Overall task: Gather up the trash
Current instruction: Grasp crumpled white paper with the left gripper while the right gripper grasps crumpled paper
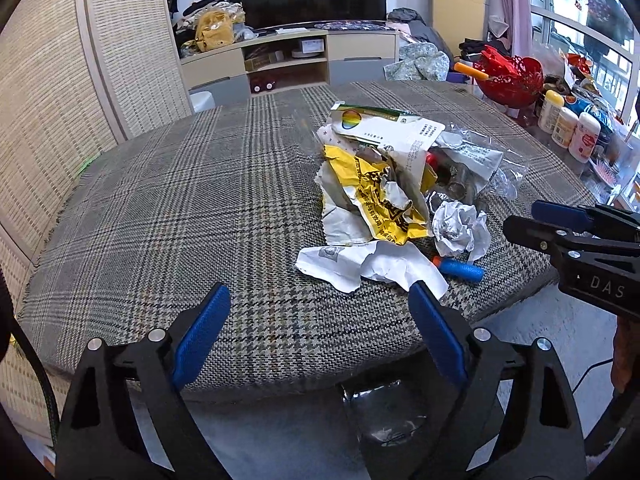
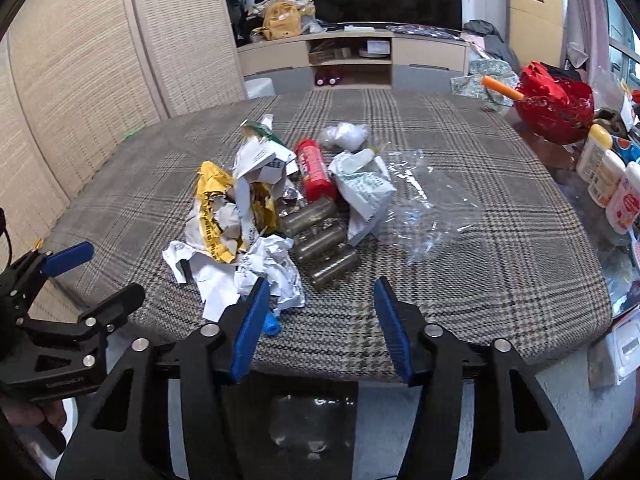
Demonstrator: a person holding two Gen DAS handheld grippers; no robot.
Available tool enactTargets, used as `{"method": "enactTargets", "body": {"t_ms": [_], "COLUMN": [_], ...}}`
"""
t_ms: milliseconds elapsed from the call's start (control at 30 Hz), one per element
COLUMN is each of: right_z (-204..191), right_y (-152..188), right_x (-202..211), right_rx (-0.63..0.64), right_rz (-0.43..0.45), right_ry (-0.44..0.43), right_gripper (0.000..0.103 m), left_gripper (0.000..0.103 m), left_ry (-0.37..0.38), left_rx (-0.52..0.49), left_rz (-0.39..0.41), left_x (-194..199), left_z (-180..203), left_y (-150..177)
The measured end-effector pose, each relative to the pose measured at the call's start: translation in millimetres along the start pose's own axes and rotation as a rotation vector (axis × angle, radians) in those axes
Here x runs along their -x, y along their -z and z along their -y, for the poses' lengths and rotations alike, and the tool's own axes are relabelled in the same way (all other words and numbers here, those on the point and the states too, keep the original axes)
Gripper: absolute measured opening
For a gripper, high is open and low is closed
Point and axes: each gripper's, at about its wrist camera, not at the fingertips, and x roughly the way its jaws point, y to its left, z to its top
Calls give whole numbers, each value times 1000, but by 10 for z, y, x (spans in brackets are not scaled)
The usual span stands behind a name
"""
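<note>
Plaid cloth covers the table [image 1: 160,208], and the trash lies heaped right of its middle: a yellow wrapper [image 1: 380,196], a crumpled white paper ball [image 1: 460,230], a red tube [image 2: 316,170], 3 brownish vials [image 2: 320,236] and clear plastic film [image 2: 432,200]. Nearest the edge lies a blue foam piece [image 1: 460,269]. The left gripper [image 1: 320,312] hovers at the near edge, spread wide and holding nothing. The right gripper [image 2: 320,304] hangs likewise, wide apart and empty, just near of the paper ball.
</note>
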Motion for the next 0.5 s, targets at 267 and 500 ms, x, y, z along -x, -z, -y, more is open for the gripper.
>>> {"method": "enactTargets", "body": {"t_ms": [267, 500], "right_z": [-94, -72], "right_y": [-37, -47], "right_x": [-151, -272], "right_rx": [16, 18], "right_rz": [-13, -31], "right_ry": [-32, -15], "right_gripper": [29, 29], "left_gripper": [69, 68], "left_ry": [38, 53], "left_rx": [-3, -20], "left_rz": [-14, -26], "left_x": [-190, -361], "left_z": [-17, 21], "left_y": [-45, -98]}}
